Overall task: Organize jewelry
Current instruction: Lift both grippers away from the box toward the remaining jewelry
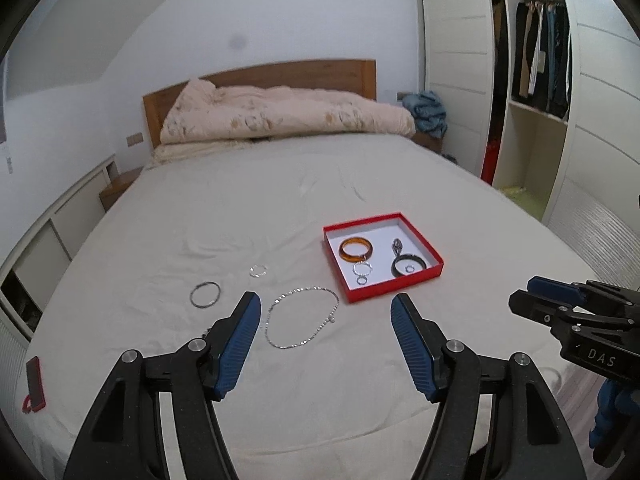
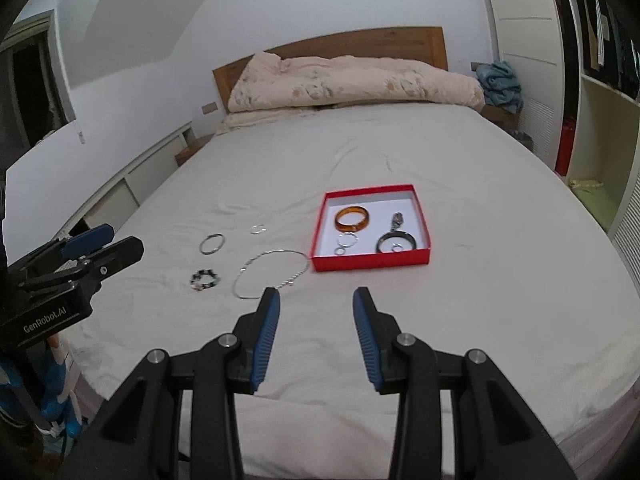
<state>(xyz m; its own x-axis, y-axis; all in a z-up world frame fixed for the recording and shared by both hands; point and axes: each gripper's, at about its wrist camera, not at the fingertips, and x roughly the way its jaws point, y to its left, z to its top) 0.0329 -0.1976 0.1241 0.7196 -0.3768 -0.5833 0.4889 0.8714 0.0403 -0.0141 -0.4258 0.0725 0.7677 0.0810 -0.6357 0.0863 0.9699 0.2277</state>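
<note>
A red box [image 1: 394, 286] [image 2: 370, 263] lies on the bed and holds an amber bangle [image 1: 356, 249] [image 2: 352, 218], a black bangle [image 1: 408, 265] [image 2: 396, 242], a dark pendant and small silver rings. Left of it on the sheet lie a silver chain necklace [image 1: 302, 317] [image 2: 272, 272], a thin metal bangle [image 1: 205, 294] [image 2: 212, 243], a small silver ring [image 1: 258, 270] [image 2: 258, 229] and a beaded bracelet [image 2: 205, 278]. My left gripper [image 1: 325, 308] is open and empty just above the necklace. My right gripper [image 2: 316, 300] is open and empty, in front of the box.
A rolled quilt [image 1: 280, 114] lies at the wooden headboard. A red phone [image 1: 35, 384] lies near the bed's left edge. An open wardrobe [image 1: 540, 64] stands at the right. A low white cabinet [image 2: 120, 184] runs along the left.
</note>
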